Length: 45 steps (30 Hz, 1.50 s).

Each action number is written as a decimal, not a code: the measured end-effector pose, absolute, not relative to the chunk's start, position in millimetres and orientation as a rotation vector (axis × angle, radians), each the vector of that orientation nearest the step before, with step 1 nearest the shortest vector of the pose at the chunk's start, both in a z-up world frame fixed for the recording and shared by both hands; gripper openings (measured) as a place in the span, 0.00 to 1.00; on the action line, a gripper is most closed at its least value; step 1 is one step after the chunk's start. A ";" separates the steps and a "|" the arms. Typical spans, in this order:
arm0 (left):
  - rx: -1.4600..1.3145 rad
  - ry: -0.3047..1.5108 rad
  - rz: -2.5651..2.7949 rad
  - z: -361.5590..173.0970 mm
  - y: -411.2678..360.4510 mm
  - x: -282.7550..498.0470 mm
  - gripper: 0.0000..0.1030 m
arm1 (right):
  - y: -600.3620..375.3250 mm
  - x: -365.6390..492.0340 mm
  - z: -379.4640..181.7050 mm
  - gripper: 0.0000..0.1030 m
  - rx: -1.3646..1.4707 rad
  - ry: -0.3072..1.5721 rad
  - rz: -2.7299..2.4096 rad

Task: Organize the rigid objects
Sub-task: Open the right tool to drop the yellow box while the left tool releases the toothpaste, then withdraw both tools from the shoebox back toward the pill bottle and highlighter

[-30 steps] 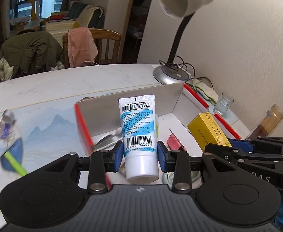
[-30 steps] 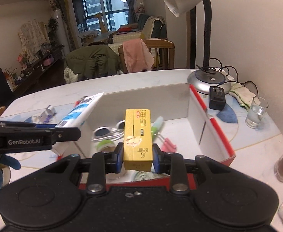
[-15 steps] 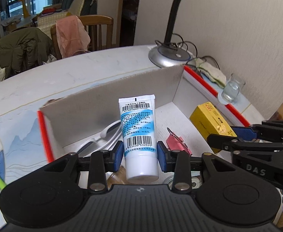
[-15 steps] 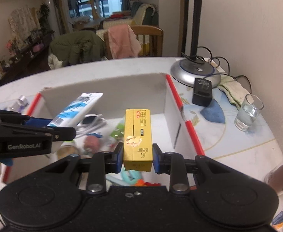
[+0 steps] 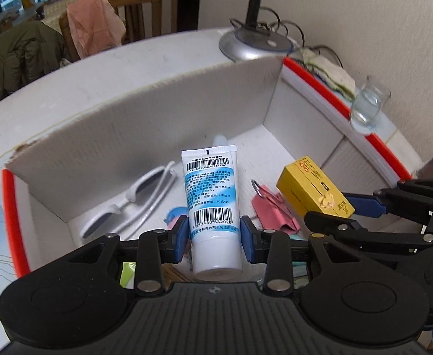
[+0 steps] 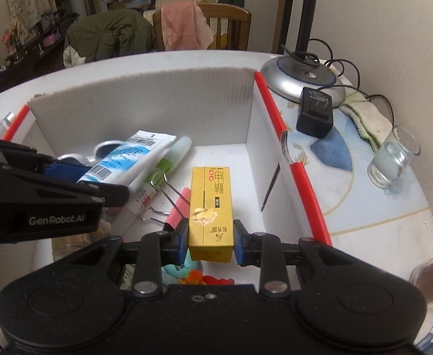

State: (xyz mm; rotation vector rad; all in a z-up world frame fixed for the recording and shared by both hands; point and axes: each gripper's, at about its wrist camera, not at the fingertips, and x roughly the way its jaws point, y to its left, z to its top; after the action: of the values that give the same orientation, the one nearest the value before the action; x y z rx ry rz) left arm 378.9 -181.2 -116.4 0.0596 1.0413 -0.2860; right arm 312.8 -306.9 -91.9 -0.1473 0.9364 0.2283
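My left gripper (image 5: 215, 238) is shut on a white and blue tube (image 5: 212, 204) with barcodes, held cap end toward the camera above the inside of a white box with red edges (image 5: 145, 130). My right gripper (image 6: 210, 238) is shut on a yellow carton (image 6: 212, 207), also hanging over the box floor (image 6: 240, 165). In the left wrist view the yellow carton (image 5: 311, 189) and the right gripper (image 5: 346, 210) show at the right. In the right wrist view the tube (image 6: 127, 159) and the left gripper (image 6: 80, 177) show at the left.
Inside the box lie white sunglasses (image 5: 133, 204), a pink binder clip (image 5: 272, 207), a green and white stick (image 6: 172, 156) and small colourful bits. Outside to the right stand a lamp base (image 6: 302, 80), a black adapter (image 6: 315, 112), a cloth (image 6: 364, 115) and a glass of water (image 6: 393, 156).
Both grippers have moved forward and down over the box with their objects still gripped. The box interior now fills both views, and the lamp head has left the top of the frames.
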 end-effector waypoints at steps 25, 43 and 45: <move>0.026 1.052 -0.319 -109.9 -177.0 366.8 0.41 | -315.7 296.3 -76.3 0.43 -0.087 0.903 0.257; -0.033 0.887 -0.288 -59.0 -145.7 313.8 0.56 | -310.6 256.6 -39.0 0.52 -0.033 0.802 0.315; -0.043 0.862 -0.279 -52.0 -139.6 305.2 0.60 | -307.9 251.3 -33.5 0.57 -0.029 0.786 0.319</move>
State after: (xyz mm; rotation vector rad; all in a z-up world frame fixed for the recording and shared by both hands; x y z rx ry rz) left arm 305.2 -139.6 -52.0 -0.0433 0.8618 -0.2786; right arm 251.3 -307.9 -33.5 -0.0294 0.7863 0.3189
